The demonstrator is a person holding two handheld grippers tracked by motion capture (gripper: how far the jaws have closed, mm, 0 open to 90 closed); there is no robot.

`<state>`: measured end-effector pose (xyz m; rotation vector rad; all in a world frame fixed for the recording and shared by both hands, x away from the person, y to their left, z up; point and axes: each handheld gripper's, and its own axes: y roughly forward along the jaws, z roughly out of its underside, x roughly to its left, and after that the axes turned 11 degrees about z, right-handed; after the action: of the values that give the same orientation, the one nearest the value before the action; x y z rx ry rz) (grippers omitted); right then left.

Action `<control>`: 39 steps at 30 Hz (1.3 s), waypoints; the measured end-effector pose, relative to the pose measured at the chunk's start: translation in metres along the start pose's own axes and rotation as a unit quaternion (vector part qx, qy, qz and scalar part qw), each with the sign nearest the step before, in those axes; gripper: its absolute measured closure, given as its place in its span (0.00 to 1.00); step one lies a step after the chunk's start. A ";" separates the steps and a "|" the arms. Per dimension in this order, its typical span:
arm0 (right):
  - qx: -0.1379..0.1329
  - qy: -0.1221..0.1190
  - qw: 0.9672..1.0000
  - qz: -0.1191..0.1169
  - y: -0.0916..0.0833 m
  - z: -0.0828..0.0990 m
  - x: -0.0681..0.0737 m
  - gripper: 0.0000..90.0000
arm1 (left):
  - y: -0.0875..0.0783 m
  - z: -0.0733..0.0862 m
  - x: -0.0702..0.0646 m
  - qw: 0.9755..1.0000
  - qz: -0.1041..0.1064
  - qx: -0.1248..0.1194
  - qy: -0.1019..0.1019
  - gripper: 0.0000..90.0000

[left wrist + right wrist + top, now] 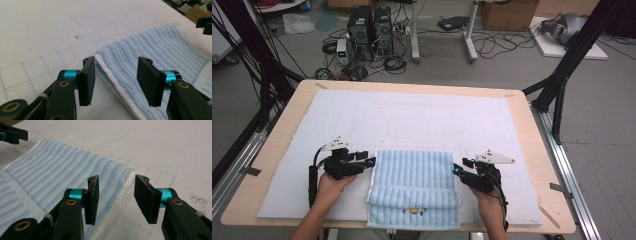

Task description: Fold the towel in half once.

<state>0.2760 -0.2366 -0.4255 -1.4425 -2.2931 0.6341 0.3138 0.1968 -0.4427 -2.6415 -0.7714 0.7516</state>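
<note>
Towel (414, 187) lies flat on the white mat (412, 117), near end already folded over once. Left gripper (371, 161) and right gripper (456, 170) sit at its left & right edges, fingers apart, nothing clamped; the towel hem runs between each pair. Probably one fold done, more folding left.

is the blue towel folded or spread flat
Partly folded: the blue towel has its near part doubled over in a thick roll-like fold, the far part lying flat on the white mat.
</note>
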 end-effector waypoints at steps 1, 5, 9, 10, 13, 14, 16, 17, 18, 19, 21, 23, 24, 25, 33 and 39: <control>0.002 -0.003 1.000 0.001 0.002 0.000 -0.001 0.61 | 0.002 0.000 0.001 1.000 -0.001 0.004 -0.002 0.55; 0.019 -0.002 1.000 0.003 0.011 -0.001 -0.004 0.63 | 0.008 0.001 0.002 1.000 0.007 0.012 -0.006 0.58; 0.044 0.001 0.999 -0.008 0.020 -0.001 -0.004 0.63 | 0.014 0.001 0.001 1.000 0.017 0.023 -0.013 0.66; 0.050 -0.003 0.999 -0.009 0.023 -0.001 -0.002 0.63 | 0.016 0.002 0.001 0.999 0.016 0.025 -0.014 0.67; 0.065 -0.011 0.998 -0.006 0.026 0.001 0.001 0.63 | 0.019 0.002 -0.001 0.999 0.016 0.034 -0.010 0.74; 0.069 -0.010 0.998 -0.008 0.027 0.002 0.002 0.64 | 0.019 0.003 -0.002 0.999 0.018 0.034 -0.005 0.80; 0.078 -0.015 0.997 -0.003 0.029 0.003 0.004 0.67 | 0.020 0.003 -0.004 0.999 0.022 0.038 0.000 0.86; 0.079 -0.013 0.997 0.000 0.030 0.004 0.004 0.68 | 0.021 0.003 -0.004 0.999 0.023 0.040 0.004 0.90; 0.081 -0.012 0.997 -0.002 0.031 0.004 0.003 0.70 | 0.021 0.004 -0.004 0.999 0.024 0.042 0.008 0.93; 0.082 -0.010 0.997 0.000 0.031 0.005 0.003 0.70 | 0.021 0.004 -0.005 0.999 0.025 0.041 0.009 0.96; 0.085 -0.009 0.996 -0.007 0.032 0.005 0.003 0.80 | 0.020 0.004 -0.005 0.999 0.026 0.038 0.010 0.98; 0.076 -0.023 0.997 -0.002 0.030 0.004 0.005 0.90 | 0.018 0.003 -0.004 0.999 0.035 0.027 0.009 0.98; 0.075 -0.031 0.997 0.001 0.029 0.004 0.006 0.94 | 0.018 0.003 -0.004 0.999 0.038 0.025 0.009 0.98; 0.074 -0.033 0.997 0.002 0.029 0.004 0.006 0.95 | 0.017 0.002 -0.004 0.999 0.042 0.014 0.006 0.98; 0.055 -0.030 0.998 0.006 0.027 -0.004 0.006 0.94 | 0.011 -0.006 0.002 0.997 0.060 -0.029 -0.024 0.99; 0.064 -0.022 0.998 0.008 0.027 -0.001 0.002 0.84 | 0.011 -0.006 0.000 0.998 0.062 -0.022 -0.018 0.99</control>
<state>0.2963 -0.2239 -0.4391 -1.4005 -2.2320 0.8090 0.3220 0.1871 -0.4426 -2.7435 -0.6452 0.8254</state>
